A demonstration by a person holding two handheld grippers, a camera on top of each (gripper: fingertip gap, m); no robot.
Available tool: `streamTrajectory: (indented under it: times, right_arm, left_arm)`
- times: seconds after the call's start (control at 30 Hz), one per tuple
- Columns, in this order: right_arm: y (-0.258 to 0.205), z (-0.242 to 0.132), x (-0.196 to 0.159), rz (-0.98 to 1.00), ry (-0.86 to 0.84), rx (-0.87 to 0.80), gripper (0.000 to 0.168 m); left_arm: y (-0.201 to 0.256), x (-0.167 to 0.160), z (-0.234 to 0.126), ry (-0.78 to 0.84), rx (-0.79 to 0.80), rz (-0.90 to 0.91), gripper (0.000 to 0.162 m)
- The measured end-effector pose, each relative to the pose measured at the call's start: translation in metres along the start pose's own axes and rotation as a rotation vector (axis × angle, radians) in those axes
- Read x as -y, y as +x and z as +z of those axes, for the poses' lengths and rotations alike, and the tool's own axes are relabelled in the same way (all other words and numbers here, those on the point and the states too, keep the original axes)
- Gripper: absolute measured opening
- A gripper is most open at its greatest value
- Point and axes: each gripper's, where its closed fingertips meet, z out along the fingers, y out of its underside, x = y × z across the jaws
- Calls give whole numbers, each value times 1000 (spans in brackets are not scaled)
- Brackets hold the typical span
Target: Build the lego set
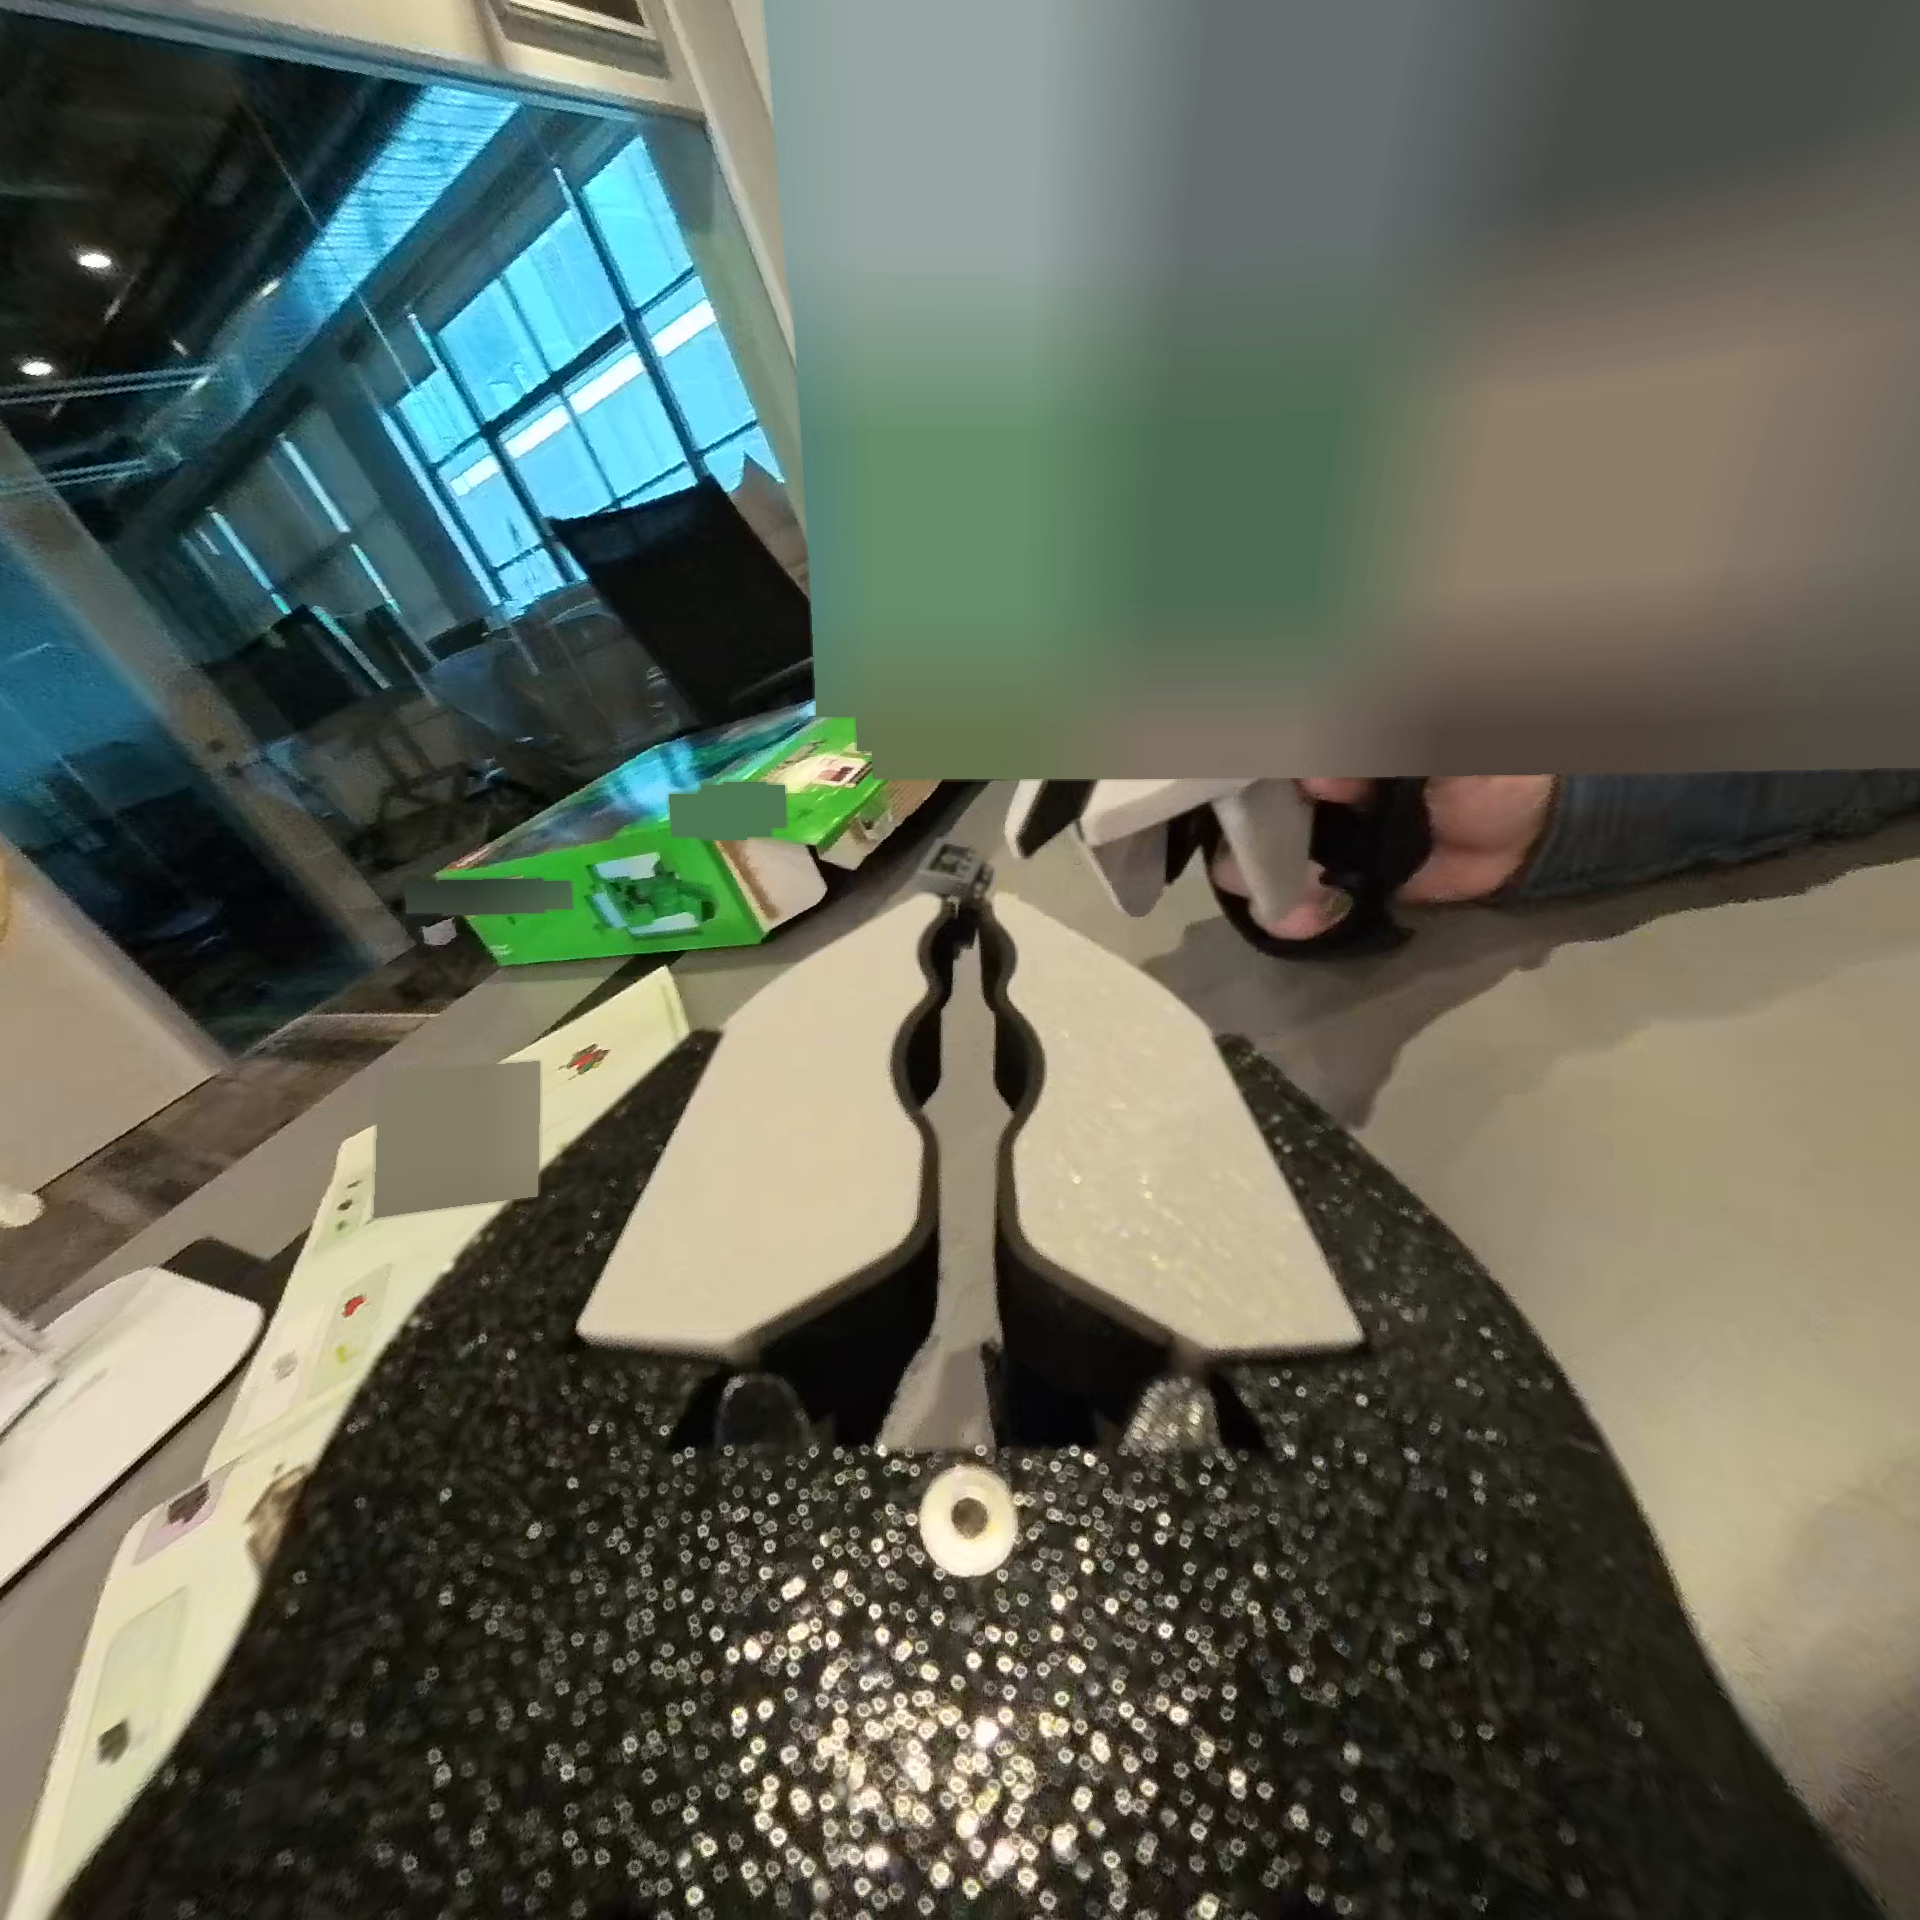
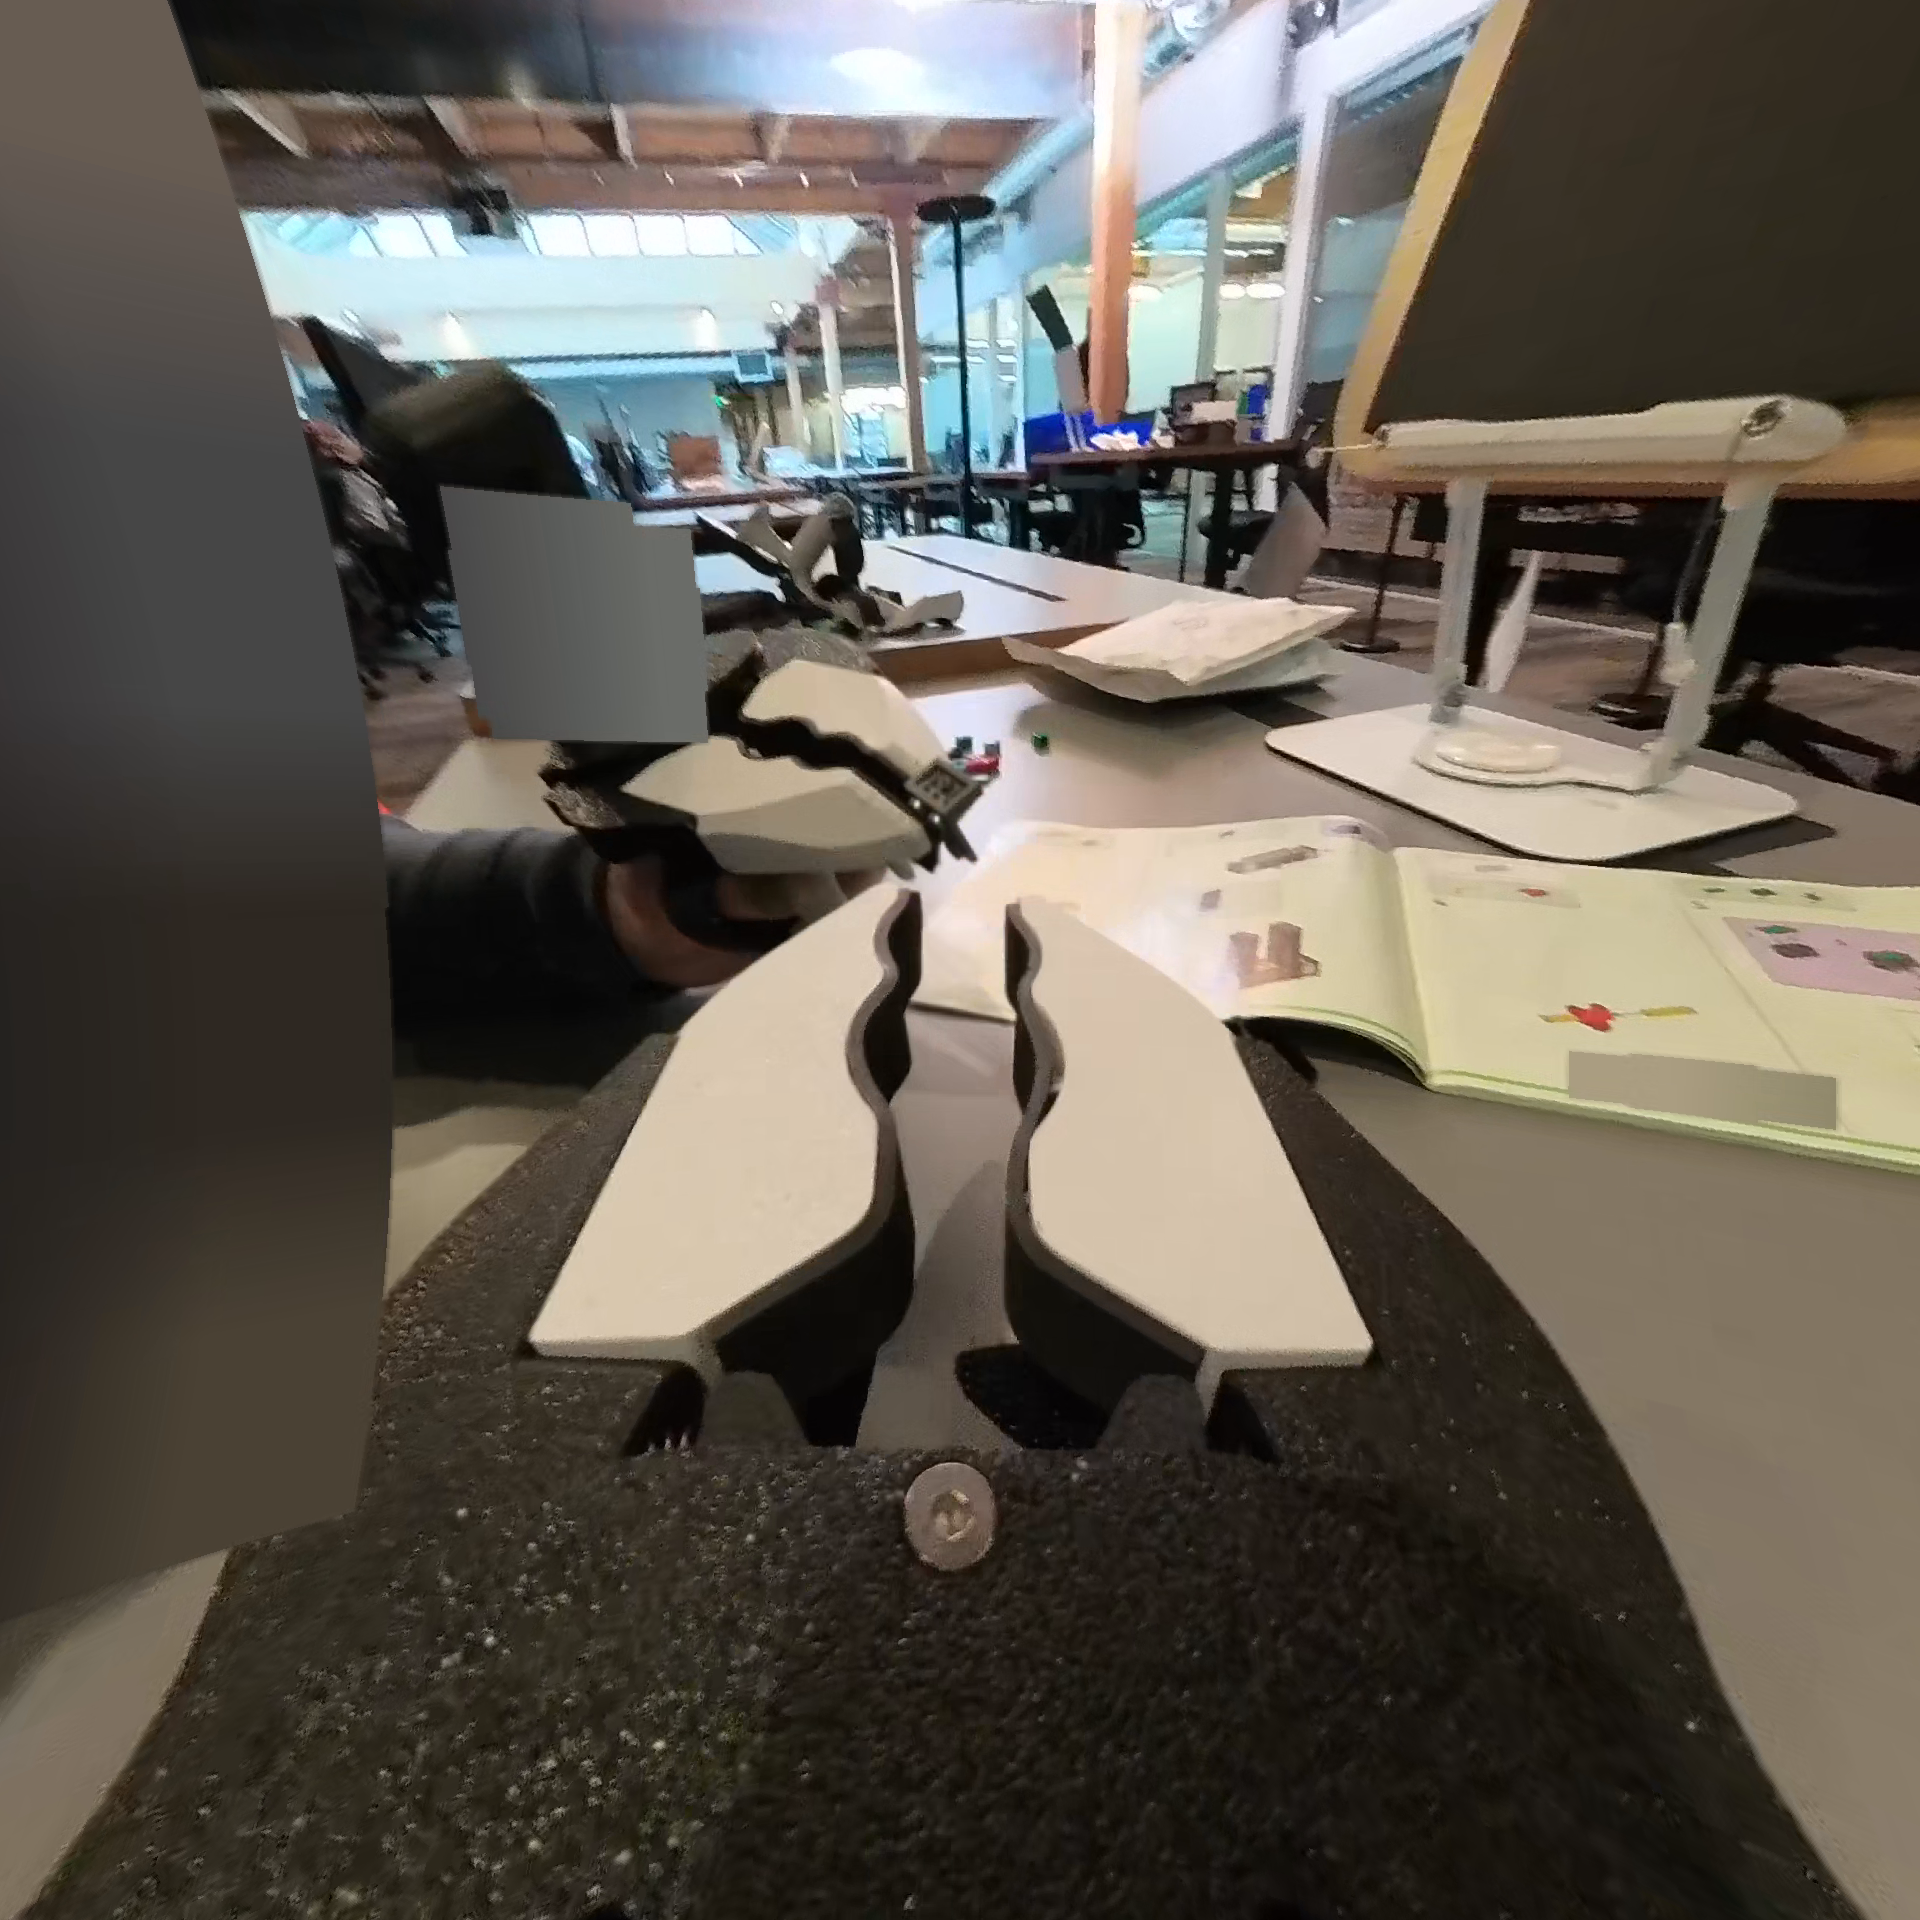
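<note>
Left wrist view, left gripper pinching half-hidden grey brick, right gripper apart, empty.

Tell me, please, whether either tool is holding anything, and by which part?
The left tool pinches a small grey lego piece at its lower end, the studded part sticking out past the tips. The right tool is open and empty.

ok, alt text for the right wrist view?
The open right claw hovers over a grey table by an open instruction booklet. Ahead left, the left claw pinches a small grey lego piece.
</note>
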Motion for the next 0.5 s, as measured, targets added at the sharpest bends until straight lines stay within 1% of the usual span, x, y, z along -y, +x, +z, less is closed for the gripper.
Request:
streamTrajectory:
  times: [0.2, 0.37, 0.5]
  right_arm:
    - [-9, 4, 3, 39, 13, 58, 16]
    - [-26, 6, 7, 86, 40, 169, 15]
    - [-31, 4, 7, 98, 28, 213, 8]
  left_arm:
    - [11, 2, 1, 17, -65, 23, 4]
    - [28, 6, 0, 43, -156, 119, 4]
    - [37, 6, 0, 53, -207, 128, 4]
